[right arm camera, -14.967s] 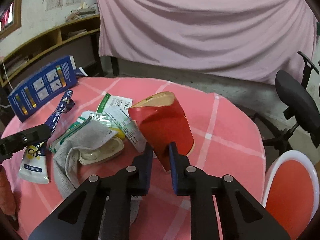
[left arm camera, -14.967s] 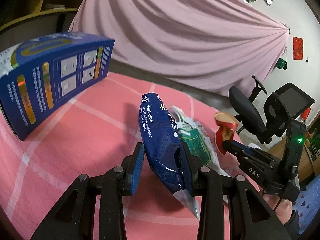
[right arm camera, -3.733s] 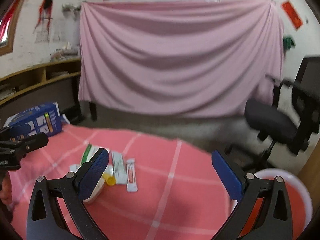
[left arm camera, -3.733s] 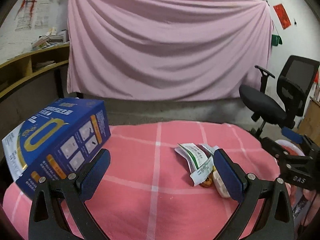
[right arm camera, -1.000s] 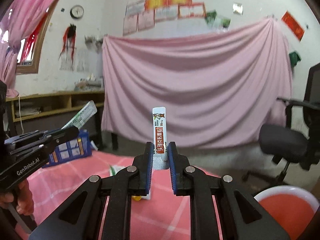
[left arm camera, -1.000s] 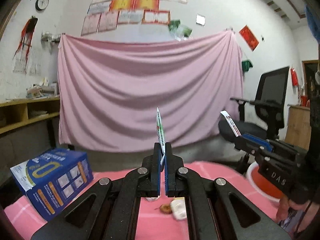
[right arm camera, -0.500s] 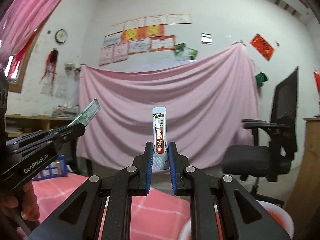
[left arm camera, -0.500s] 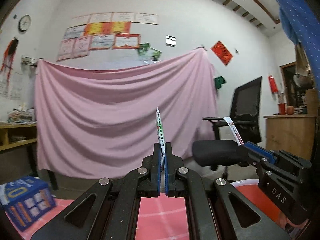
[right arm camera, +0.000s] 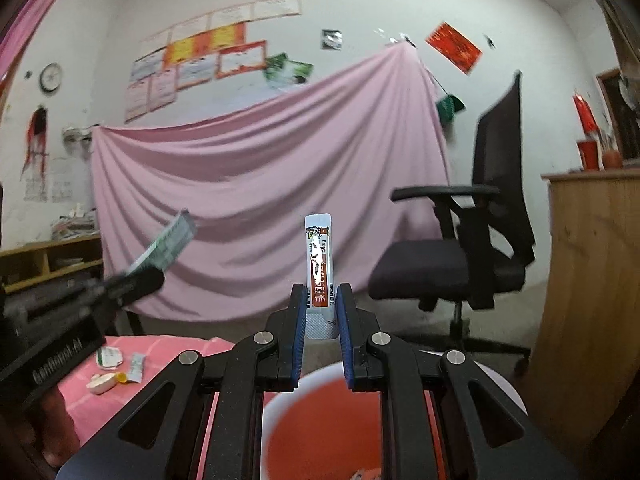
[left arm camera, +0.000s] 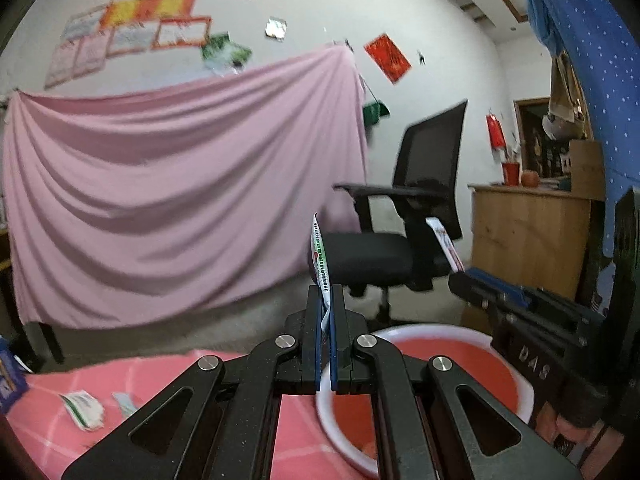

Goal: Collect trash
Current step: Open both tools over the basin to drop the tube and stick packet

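My left gripper [left arm camera: 325, 300] is shut on a thin green and white sachet [left arm camera: 320, 256] that stands up edge-on between the jaws. It also shows in the right wrist view [right arm camera: 168, 246]. My right gripper [right arm camera: 320, 300] holds a red and white stick sachet [right arm camera: 319, 268] upright, with the jaws slightly apart around it. Both are held above a red basin with a white rim [left arm camera: 524, 396], seen below the right gripper too [right arm camera: 272, 404]. More trash lies on the pink table: a sachet [left arm camera: 82, 408], a white lid [right arm camera: 101, 383] and small packets [right arm camera: 137, 366].
A black office chair [right arm camera: 460, 256] stands behind the basin. A wooden cabinet [right arm camera: 592, 280] is at the right. A pink curtain [left arm camera: 160, 200] hangs on the far wall. The pink checked table [left arm camera: 160, 380] lies to the left of the basin.
Both grippers have swung right with their sachets, from over the table to above the red basin. The right jaws have parted a little around the stick sachet.
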`<state>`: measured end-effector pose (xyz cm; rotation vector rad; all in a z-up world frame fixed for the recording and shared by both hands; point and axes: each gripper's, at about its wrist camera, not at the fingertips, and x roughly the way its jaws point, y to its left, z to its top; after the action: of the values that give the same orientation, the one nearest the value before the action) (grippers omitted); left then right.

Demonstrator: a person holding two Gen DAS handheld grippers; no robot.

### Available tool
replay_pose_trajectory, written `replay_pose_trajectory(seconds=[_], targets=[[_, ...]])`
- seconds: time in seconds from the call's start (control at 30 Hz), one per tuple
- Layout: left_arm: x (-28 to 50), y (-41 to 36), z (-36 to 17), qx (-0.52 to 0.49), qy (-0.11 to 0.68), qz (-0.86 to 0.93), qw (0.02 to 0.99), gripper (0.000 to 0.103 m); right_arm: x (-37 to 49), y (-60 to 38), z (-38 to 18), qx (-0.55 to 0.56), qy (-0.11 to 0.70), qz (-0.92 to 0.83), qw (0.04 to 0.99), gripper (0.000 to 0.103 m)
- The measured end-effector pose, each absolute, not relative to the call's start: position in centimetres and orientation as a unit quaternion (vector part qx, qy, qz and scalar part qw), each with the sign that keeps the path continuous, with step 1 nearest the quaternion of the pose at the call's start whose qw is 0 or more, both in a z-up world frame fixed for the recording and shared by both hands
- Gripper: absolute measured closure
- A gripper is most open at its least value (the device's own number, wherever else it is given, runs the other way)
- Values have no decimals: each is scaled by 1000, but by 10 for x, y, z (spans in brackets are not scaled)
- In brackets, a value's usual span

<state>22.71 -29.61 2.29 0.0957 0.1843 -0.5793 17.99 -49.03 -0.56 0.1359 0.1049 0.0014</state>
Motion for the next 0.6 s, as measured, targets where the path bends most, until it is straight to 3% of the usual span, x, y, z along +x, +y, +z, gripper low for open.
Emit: replay_pose_trajectory(seconds=[0.5,0.57,0.6], targets=[[268,-331,22,2,243,-320,916,101,197,-529,-22,127,146,-50,980,89],[272,-328,24,-8,256,-322,912,100,196,-530,-22,129,148,-53,979,86],[272,-326,23,-10,259,-322,911,96,196,-530,-22,132,149,-53,979,79]])
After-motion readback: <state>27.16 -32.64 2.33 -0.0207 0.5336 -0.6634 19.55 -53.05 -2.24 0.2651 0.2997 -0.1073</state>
